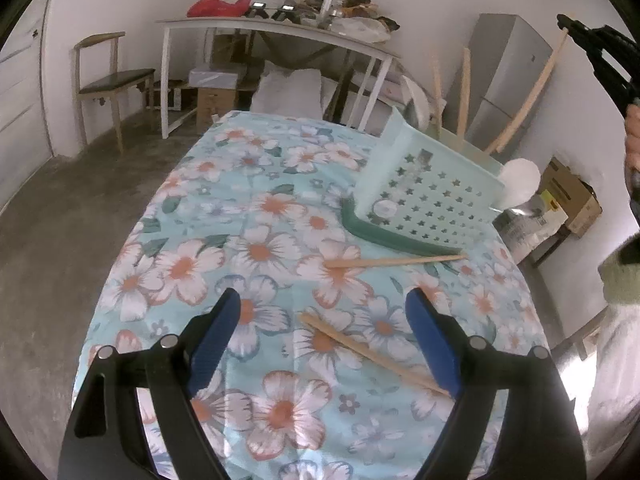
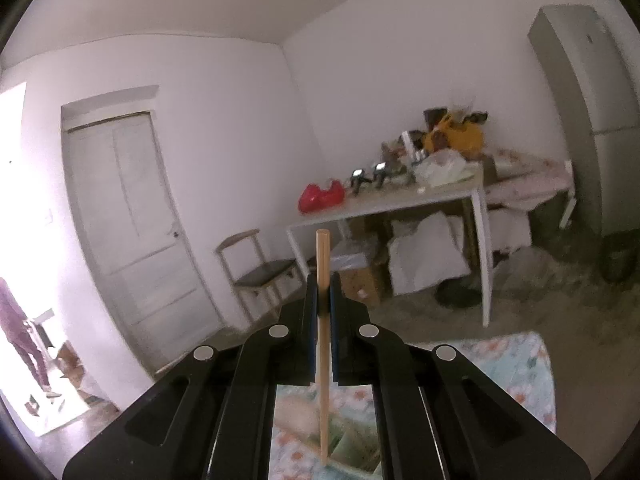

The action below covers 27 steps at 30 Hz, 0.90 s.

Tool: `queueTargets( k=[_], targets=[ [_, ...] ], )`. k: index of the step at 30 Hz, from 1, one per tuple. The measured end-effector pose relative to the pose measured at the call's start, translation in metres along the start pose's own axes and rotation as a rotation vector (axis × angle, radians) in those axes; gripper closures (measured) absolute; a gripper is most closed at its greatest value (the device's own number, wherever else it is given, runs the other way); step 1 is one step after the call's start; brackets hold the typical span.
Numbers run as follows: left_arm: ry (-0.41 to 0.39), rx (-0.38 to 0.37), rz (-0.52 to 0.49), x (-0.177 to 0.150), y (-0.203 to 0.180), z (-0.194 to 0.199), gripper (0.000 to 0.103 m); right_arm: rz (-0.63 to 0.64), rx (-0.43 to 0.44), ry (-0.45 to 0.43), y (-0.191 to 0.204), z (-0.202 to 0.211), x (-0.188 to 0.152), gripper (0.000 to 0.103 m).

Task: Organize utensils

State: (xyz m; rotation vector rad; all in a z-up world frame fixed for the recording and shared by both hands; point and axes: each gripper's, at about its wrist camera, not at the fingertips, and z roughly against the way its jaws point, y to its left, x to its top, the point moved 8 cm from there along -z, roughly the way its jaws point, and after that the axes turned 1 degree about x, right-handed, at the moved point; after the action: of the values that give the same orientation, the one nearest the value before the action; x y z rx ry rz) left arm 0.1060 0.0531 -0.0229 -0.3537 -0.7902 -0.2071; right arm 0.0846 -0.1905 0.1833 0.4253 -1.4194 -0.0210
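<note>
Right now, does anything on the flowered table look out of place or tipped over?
Yes. The pale green basket is tilted up on its side instead of sitting flat, resting against a darker green piece. Two chopsticks lie loose and unpaired on the cloth: one by the basket, one between the left tongs.

Floral tablecloth [image 1: 256, 248]; mint basket [image 1: 432, 196]

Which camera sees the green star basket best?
The left wrist view: the pale green plastic basket with star-shaped holes sits whole on the flowery tablecloth. The right wrist view shows only a blurry green bit under the right gripper.
</note>
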Motion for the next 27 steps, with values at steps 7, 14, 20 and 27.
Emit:
queueTargets(
  k=[7,14,20,27],
  targets=[
    [-0.002,0.016,0.036,-0.001,0.018,0.002,0.021,0.076,-0.105,-0.027,-0.012,-0.023,-0.005,0.099],
    [-0.005,0.011,0.043,-0.001,0.020,0.001,0.021,0.093,-0.131,0.054,-0.024,-0.053,-0.048,0.098],
    [-0.001,0.009,0.040,-0.002,0.018,0.001,0.021,0.115,-0.157,0.077,-0.026,-0.050,-0.052,0.059],
    [0.003,0.002,0.026,-0.001,0.011,-0.002,0.020,0.092,-0.142,-0.079,-0.021,0.012,-0.015,0.045]
  ],
)
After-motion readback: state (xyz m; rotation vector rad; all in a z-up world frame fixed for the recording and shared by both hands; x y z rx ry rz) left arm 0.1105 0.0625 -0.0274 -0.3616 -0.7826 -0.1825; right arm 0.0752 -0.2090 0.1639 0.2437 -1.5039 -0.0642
